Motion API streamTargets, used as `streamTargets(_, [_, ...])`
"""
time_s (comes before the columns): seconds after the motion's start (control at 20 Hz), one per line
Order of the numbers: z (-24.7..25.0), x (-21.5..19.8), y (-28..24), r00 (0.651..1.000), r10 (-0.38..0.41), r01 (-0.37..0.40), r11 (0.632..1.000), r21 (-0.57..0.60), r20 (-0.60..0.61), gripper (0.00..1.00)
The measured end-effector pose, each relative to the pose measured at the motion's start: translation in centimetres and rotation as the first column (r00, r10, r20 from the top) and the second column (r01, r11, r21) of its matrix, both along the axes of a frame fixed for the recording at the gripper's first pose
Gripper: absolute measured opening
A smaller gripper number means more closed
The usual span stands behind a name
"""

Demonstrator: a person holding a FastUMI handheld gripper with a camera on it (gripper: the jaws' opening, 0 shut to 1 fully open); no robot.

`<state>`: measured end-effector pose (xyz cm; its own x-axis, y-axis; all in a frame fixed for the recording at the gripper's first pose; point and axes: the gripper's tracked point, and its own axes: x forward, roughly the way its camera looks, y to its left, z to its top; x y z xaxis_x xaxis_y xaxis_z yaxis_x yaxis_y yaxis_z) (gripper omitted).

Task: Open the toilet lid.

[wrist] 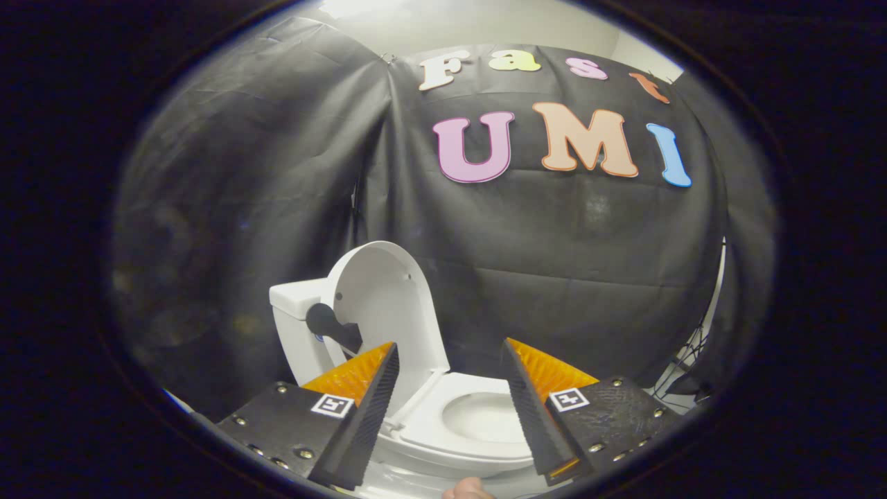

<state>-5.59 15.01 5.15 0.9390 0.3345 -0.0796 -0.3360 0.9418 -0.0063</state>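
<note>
Toilet lid [378, 298] raised upright; gripper [450, 360] jaws apart, empty.

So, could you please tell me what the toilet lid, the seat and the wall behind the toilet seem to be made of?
Toilet lid: standing upright, smooth white with a soft sheen, probably moulded plastic.
Seat: down on the bowl, same glossy white, likely plastic too.
Wall: black matte cloth, judging by its creases and folds.
The gripper is open, its fingers apart in front of the seat, holding nothing.
</note>
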Motion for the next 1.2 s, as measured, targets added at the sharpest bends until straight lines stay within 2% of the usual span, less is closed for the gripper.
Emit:
streamTargets(0.1, [0.6,0.1,-1.4,1.000,-0.024,0.024,1.000,0.009,0.007,0.87])
streamTargets(0.4, [1.5,-0.1,-8.3,0.992,-0.122,0.121,0.984,0.130,0.007,0.87])
streamTargets(0.85, [1.3,-0.3,-15.5,0.969,-0.243,0.238,0.965,0.113,0.032,0.87])
streamTargets(1.0, [1.2,0.0,-16.3,0.968,-0.252,0.246,0.954,0.174,0.015,0.87])
streamTargets(1.2, [-0.3,0.1,-16.5,0.968,-0.249,0.248,0.952,0.178,-0.016,0.87])
